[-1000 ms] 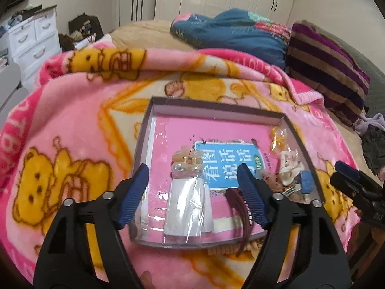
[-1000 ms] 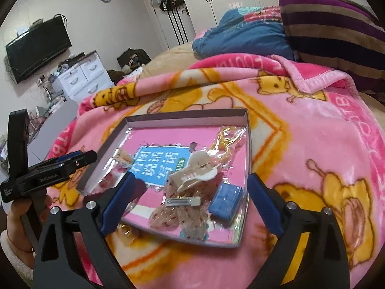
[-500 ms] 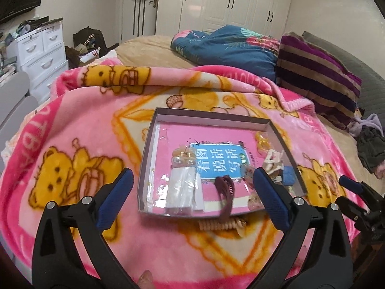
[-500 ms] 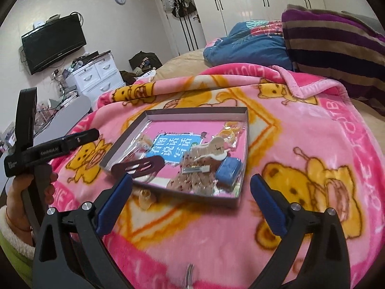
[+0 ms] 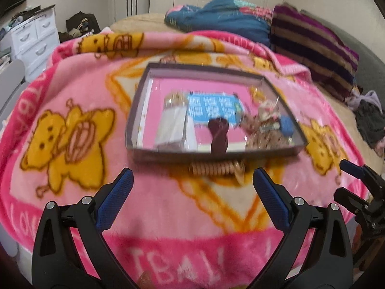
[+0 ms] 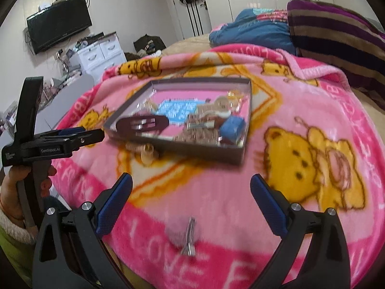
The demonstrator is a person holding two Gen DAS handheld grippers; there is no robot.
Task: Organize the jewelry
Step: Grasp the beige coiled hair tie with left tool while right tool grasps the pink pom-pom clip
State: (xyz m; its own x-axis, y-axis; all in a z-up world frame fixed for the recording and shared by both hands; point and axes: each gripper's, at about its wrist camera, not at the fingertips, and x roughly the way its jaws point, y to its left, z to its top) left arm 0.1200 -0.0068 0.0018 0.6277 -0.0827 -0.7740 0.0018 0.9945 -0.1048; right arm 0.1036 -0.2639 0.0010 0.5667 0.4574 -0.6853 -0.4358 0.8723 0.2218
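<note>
On pink blanket [image 5: 72, 192] we are seeing shallow tray [image 5: 134, 110] lying flat | jewelry [image 5: 264, 130] sitting inside, right end | left gripper [image 5: 192, 185] gaping, empty | right gripper [image 6: 191, 187] gaping, empty | silver clip [image 6: 190, 238] lying between its jaws

Both views are evenly lit by soft indoor light. The tray [image 5: 134, 110] and the blanket [image 5: 168, 207] around it are smeared by motion blur; dark fisheye vignetting is seen at the corners.
</note>
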